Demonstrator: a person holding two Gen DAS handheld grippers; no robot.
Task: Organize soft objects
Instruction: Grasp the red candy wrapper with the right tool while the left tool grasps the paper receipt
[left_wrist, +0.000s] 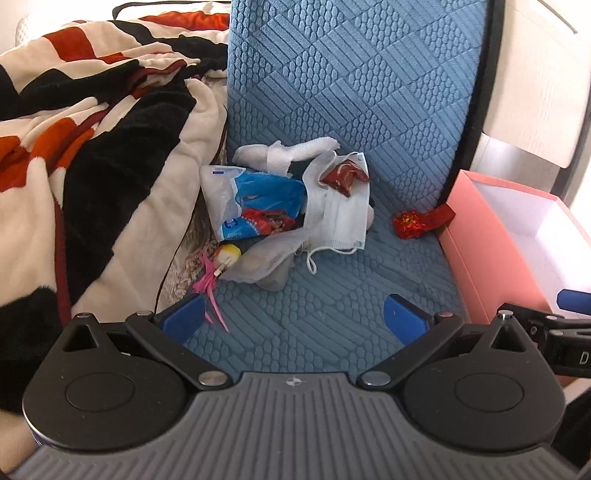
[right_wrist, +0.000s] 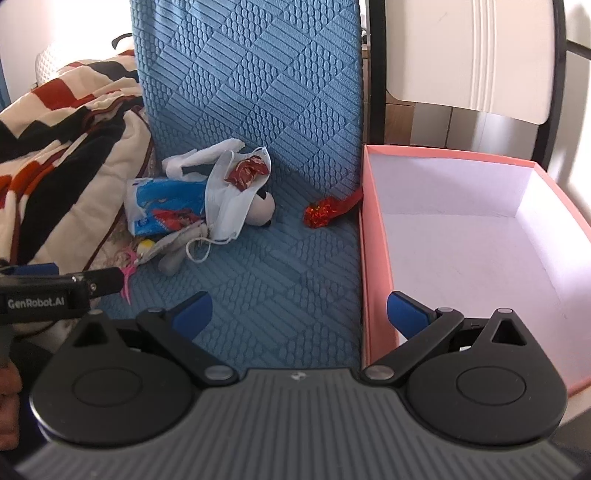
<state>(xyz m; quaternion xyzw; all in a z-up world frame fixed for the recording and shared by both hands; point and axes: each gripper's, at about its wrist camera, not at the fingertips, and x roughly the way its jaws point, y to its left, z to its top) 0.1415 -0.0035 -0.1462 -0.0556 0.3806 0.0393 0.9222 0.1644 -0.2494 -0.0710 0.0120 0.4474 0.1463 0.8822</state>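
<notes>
A heap of soft things lies on the blue seat cushion: a blue tissue pack, a white face mask, a dark red pouch on the mask, white cloth, a grey soft toy. A red shiny pouch lies apart beside the pink box. My left gripper is open and empty, short of the heap. My right gripper is open and empty, astride the pink box's left wall. The heap also shows in the right wrist view, with the mask and red shiny pouch.
A striped red, black and cream blanket lies left of the cushion. The cushion's upright back stands behind the heap. The open pink box has a white inside. A pink ribbon lies at the heap's near edge.
</notes>
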